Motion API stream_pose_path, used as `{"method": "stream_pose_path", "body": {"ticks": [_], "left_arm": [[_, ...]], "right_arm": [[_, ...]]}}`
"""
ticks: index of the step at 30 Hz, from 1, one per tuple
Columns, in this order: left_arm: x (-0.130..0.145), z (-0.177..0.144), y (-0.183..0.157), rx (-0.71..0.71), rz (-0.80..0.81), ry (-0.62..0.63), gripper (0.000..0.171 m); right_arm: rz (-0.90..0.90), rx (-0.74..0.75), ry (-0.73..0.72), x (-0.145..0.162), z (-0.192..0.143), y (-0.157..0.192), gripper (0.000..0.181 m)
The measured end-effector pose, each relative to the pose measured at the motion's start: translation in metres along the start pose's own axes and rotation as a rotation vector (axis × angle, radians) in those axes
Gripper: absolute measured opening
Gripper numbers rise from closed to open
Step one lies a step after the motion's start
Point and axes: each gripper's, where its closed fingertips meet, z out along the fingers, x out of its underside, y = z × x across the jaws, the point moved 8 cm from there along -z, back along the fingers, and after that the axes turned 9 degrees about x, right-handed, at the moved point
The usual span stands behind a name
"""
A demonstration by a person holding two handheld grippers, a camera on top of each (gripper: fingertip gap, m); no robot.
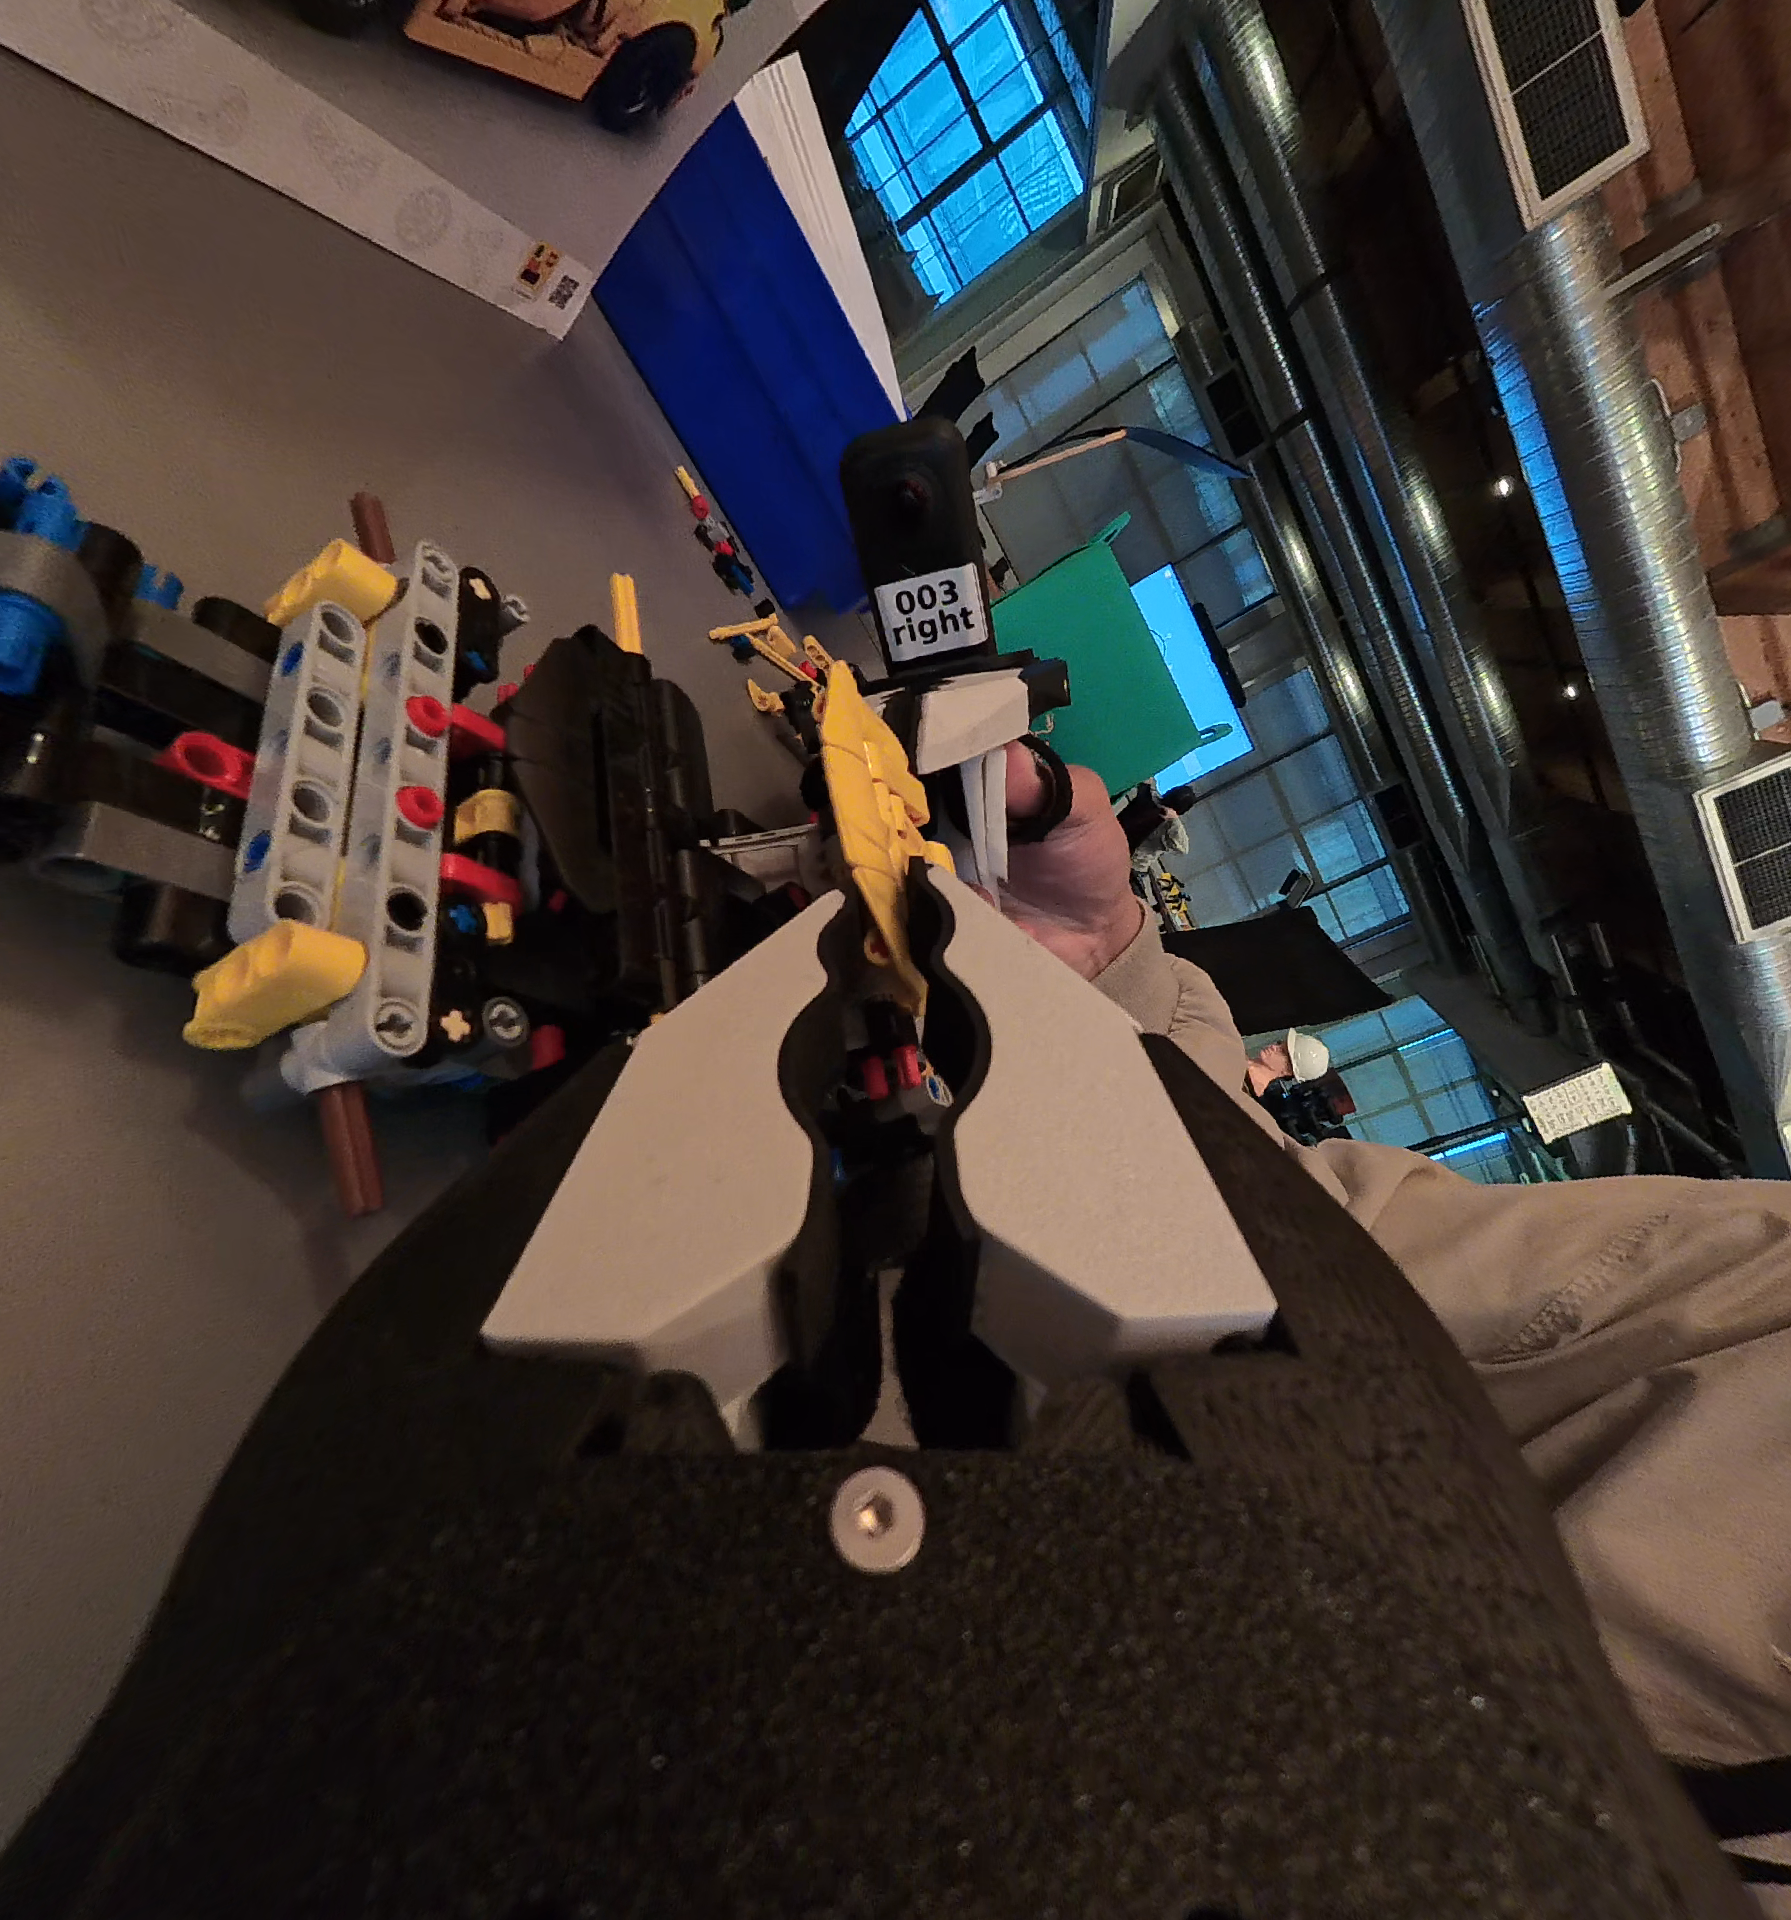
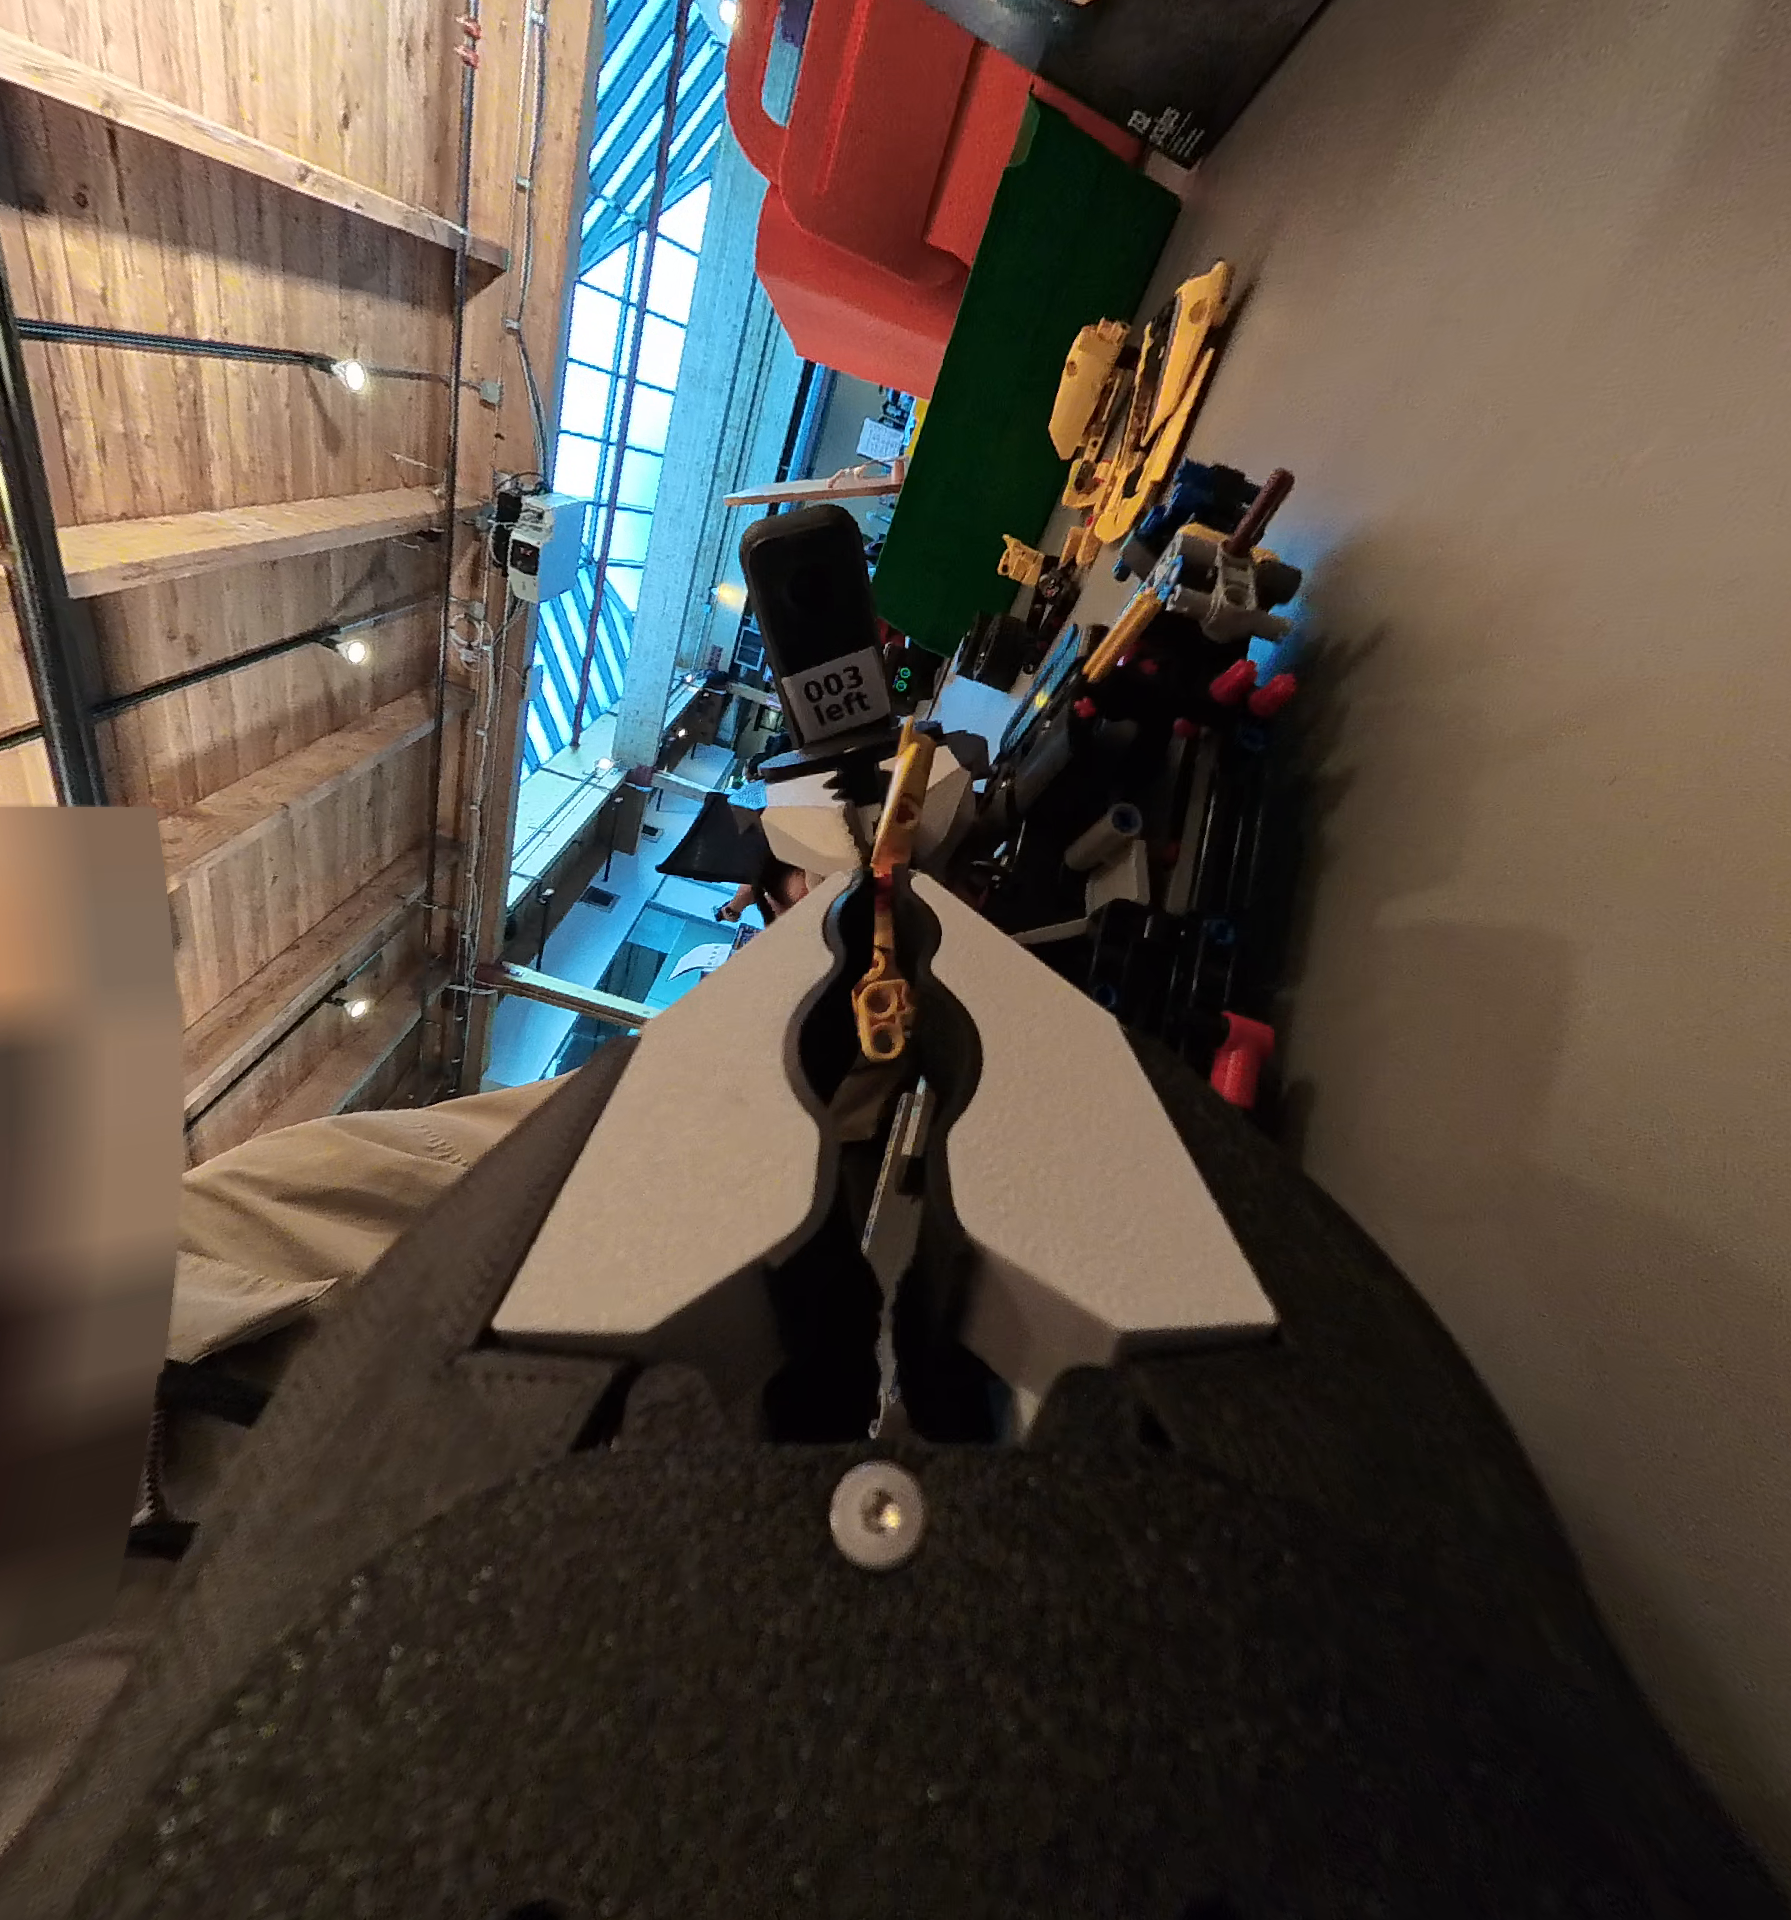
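Left hand-held gripper (image 1: 886, 914) and right hand-held gripper (image 2: 875, 894), matte grey scalloped fingers, both clamped on yellow plastic panel assembly (image 1: 875, 821) from opposite ends, above smooth grey table (image 1: 143, 416); studded brick chassis (image 1: 351, 810) alongside.

left gripper (image 1: 886, 904): matt grey plastic fingers, grainy black body | yellow panel piece (image 1: 875, 821): glossy plastic | surface (image 1: 143, 364): smooth matt grey | sleeve (image 1: 1597, 1351): beige cloth

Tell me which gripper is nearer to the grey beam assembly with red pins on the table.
Left. The left gripper, shut on the yellow panel piece, is just beside the grey beam assembly; the right gripper grips the panel's far side.
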Motion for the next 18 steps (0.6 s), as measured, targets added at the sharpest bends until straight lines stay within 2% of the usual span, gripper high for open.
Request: {"method": "stream_pose_path", "body": {"ticks": [9,10,11,12,13,14,16,18], "left_arm": [[0.001,0.001,0.001,-0.029,-0.001,-0.01,0.006],[0.003,-0.001,0.0,-0.015,-0.009,0.01,0.005],[0.005,-0.002,-0.002,-0.011,-0.005,0.009,0.005],[0.005,-0.003,-0.002,-0.03,0.005,-0.011,0.005],[0.002,-0.004,-0.001,-0.057,0.012,-0.033,0.006],[0.0,-0.003,0.001,-0.06,0.003,-0.036,0.006],[-0.001,-0.002,0.003,-0.051,-0.011,-0.028,0.006],[0.0,-0.001,0.0,-0.06,0.023,-0.015,0.007]], "right_arm": [[-0.001,0.067,-0.073,-0.006,-0.006,-0.002,0.0],[0.061,0.01,-0.33,-0.024,-0.031,0.001,0.0],[0.082,-0.001,-0.432,-0.04,-0.064,-0.001,0.0],[0.033,0.105,-0.499,-0.046,-0.088,-0.002,0.0],[-0.081,0.201,-0.411,-0.041,-0.086,0.008,0.0],[-0.178,0.212,-0.315,-0.032,-0.07,0.021,0.0],[-0.252,0.227,-0.222,-0.018,-0.04,0.034,0.0],[-0.309,0.251,-0.137,-0.014,-0.025,0.037,0.0]]}}
